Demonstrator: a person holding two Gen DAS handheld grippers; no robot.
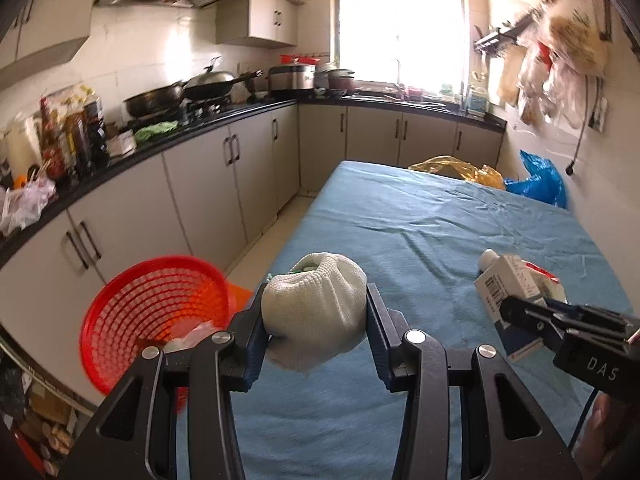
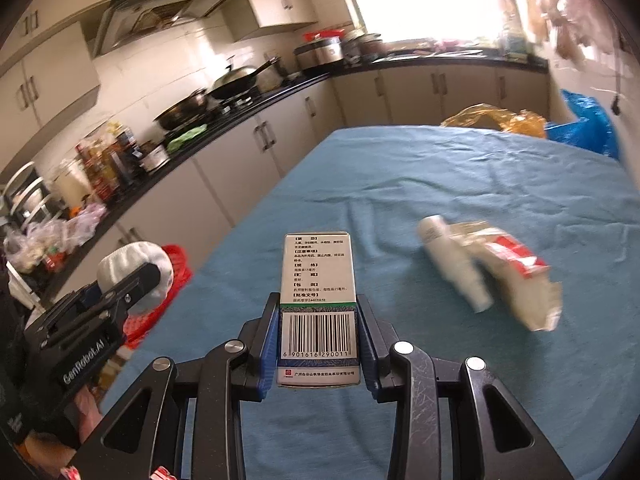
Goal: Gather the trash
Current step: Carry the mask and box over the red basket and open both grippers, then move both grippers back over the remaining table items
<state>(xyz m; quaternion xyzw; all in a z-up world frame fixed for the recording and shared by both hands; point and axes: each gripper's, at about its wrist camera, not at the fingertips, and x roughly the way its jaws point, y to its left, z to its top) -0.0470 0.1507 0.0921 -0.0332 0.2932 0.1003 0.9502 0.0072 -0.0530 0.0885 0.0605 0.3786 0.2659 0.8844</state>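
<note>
White barcoded carton (image 2: 318, 312) (6901616290011) clamped by right gripper (image 2: 319, 334) over blue tablecloth (image 2: 460, 176).

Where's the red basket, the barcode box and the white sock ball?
red basket (image 1: 132, 304): left wrist view, mesh wall.
barcode box (image 2: 318, 332): right wrist view, barcode face.
white sock ball (image 1: 316, 304): left wrist view, knitted front.

My left jaws clamp a white knitted bundle (image 1: 316, 308) above the table edge, near the red mesh basket (image 1: 156, 300). My right jaws clamp a barcoded medicine carton (image 2: 318, 312). White bottle (image 2: 452, 264) and crumpled wrapper (image 2: 516, 276) lie touching on the cloth.
</note>
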